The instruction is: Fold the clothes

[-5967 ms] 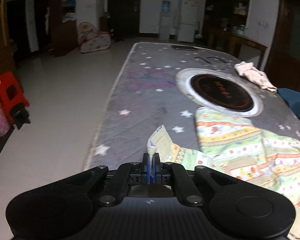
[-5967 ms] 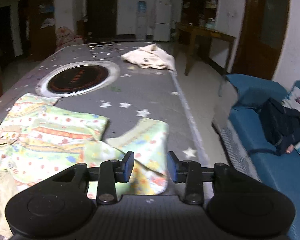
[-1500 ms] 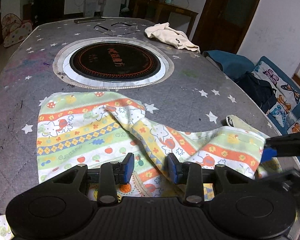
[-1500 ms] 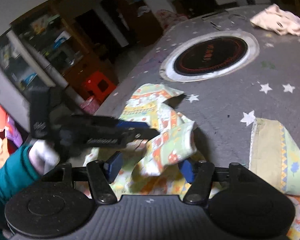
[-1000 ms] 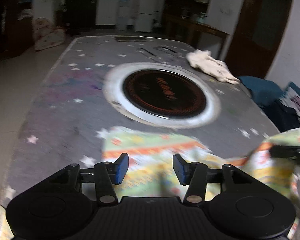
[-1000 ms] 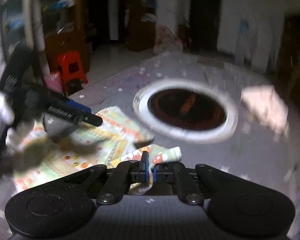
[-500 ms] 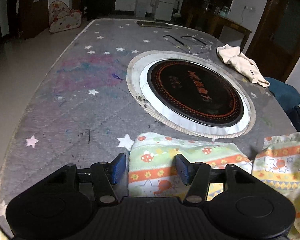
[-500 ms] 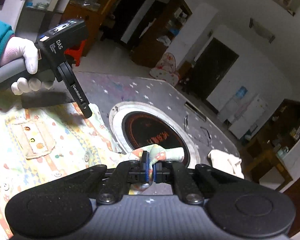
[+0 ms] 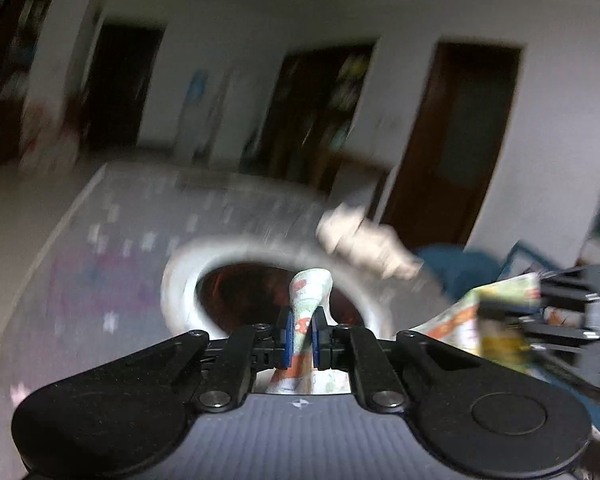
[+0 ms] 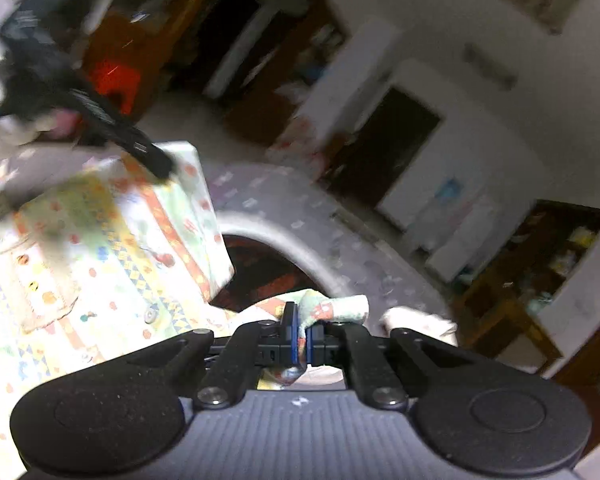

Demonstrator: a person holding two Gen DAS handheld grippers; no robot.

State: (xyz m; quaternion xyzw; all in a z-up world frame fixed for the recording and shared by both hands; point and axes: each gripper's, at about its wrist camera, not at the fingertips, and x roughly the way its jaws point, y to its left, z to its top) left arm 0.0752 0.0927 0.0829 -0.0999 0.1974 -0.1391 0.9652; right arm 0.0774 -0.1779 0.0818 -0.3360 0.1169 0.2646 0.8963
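A colourful striped child's shirt (image 10: 100, 248) with cartoon prints hangs lifted above the grey star-patterned table (image 9: 100, 264). My left gripper (image 9: 300, 336) is shut on a bunched fold of the shirt (image 9: 310, 288). My right gripper (image 10: 302, 338) is shut on another fold of the shirt (image 10: 332, 306). In the right wrist view the left gripper (image 10: 156, 162) pinches the shirt's upper corner at the left. In the left wrist view the right gripper (image 9: 560, 312) holds the shirt's edge (image 9: 500, 312) at the right. Both views are motion-blurred.
A round dark hotplate with a white ring (image 9: 236, 280) is set in the table (image 10: 268, 208). A cream garment (image 9: 364, 244) lies at the far right of the table. A blue sofa (image 9: 460, 268) stands beyond the right edge. A red stool (image 10: 116, 76) stands on the floor.
My left gripper has shut on the shirt and lifted it off the table. My right gripper stays shut on its fold. Both views have tilted upward and blurred.
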